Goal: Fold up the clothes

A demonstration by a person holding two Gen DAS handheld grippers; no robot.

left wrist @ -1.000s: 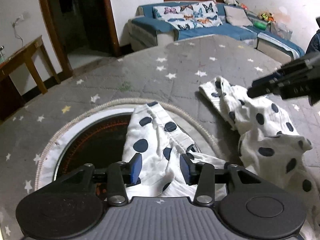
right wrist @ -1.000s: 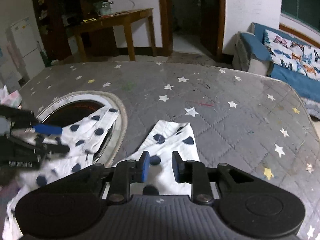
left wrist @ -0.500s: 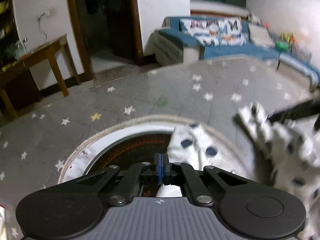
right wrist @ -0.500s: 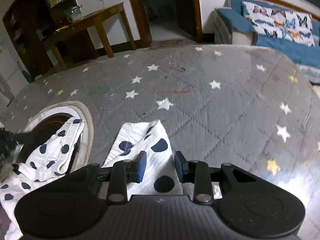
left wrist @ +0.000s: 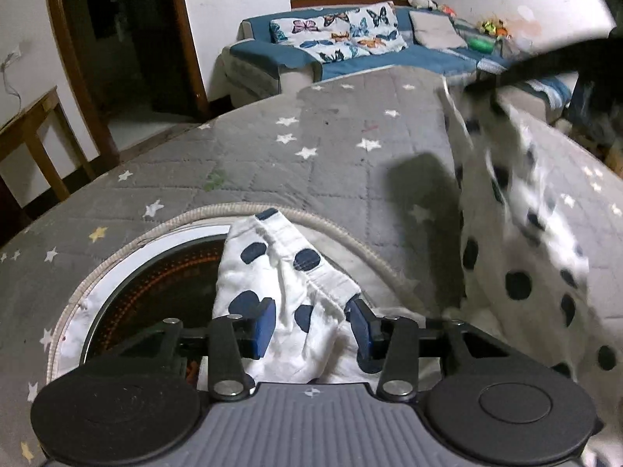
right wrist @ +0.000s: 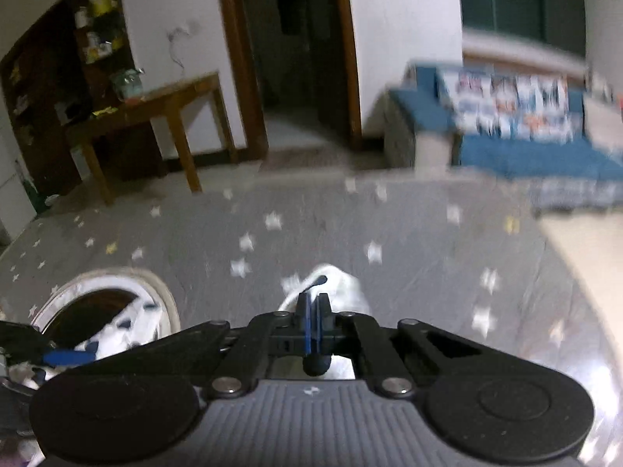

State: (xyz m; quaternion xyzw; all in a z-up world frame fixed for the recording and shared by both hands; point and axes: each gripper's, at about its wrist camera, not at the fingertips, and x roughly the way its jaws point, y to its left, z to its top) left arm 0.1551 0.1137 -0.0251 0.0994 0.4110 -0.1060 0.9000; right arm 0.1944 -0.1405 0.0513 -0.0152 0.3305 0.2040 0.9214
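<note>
A white garment with dark blue polka dots (left wrist: 288, 272) lies on the grey star-patterned cover (left wrist: 272, 163). One end lies over the round opening (left wrist: 155, 284). My left gripper (left wrist: 311, 329) is open, its blue pads on either side of that end. My right gripper (right wrist: 312, 307) is shut on the garment's other end (right wrist: 342, 288) and holds it up above the cover. In the left wrist view that lifted part (left wrist: 518, 210) hangs blurred at the right under the right gripper (left wrist: 545, 66).
A blue sofa (left wrist: 350, 46) with butterfly cushions stands behind the covered surface. A wooden table (right wrist: 155, 116) and a dark doorway (right wrist: 296, 58) are at the back left. The round opening has a pale rope rim (left wrist: 342, 229).
My left gripper was shut half a second ago and is now open around the garment end. My right gripper has shut on the other end and lifted it; its view is blurred with motion.
</note>
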